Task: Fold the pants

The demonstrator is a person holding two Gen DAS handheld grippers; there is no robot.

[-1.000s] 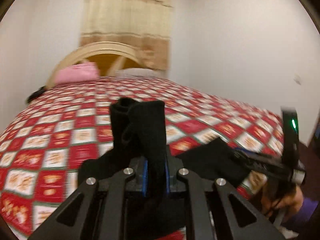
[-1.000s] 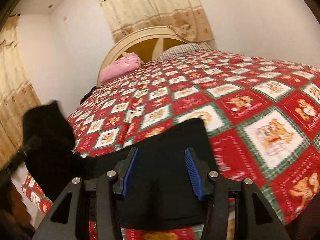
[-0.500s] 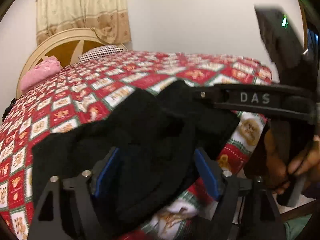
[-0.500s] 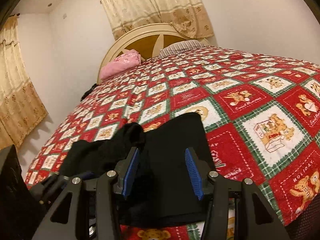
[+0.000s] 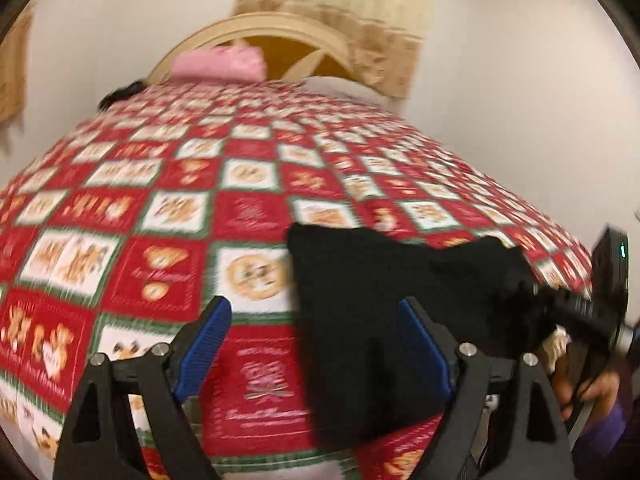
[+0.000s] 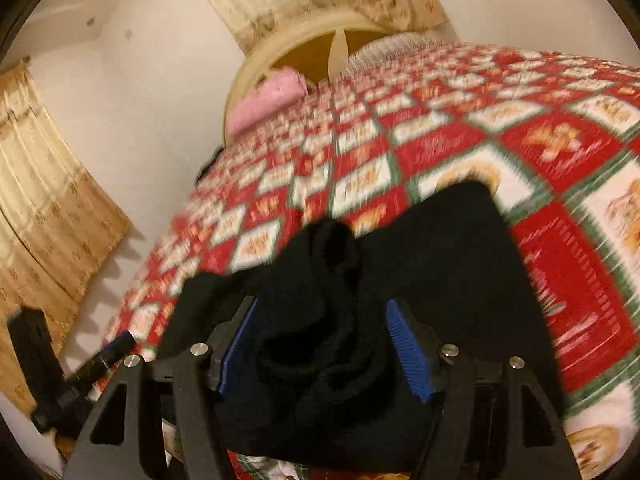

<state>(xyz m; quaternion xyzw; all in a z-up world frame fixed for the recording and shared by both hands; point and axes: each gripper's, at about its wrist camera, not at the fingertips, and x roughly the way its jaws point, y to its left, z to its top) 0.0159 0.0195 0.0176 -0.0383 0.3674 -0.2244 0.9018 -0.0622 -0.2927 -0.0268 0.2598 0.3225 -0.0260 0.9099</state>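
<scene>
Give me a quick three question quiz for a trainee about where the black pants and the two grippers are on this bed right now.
1. True or false: the left gripper is clamped on the black pants.
2. What lies between the blue pads of the right gripper? A) bare quilt B) a bunched part of the pants C) the pink pillow
3. Where on the patchwork quilt do the pants lie: near edge or by the headboard?

Key:
1. False. Its jaws stand wide open, having just opened, over quilt and the pants' edge.
2. B. The jaws have just been opening, and the pads do not seem to press the cloth.
3. Near edge.
</scene>
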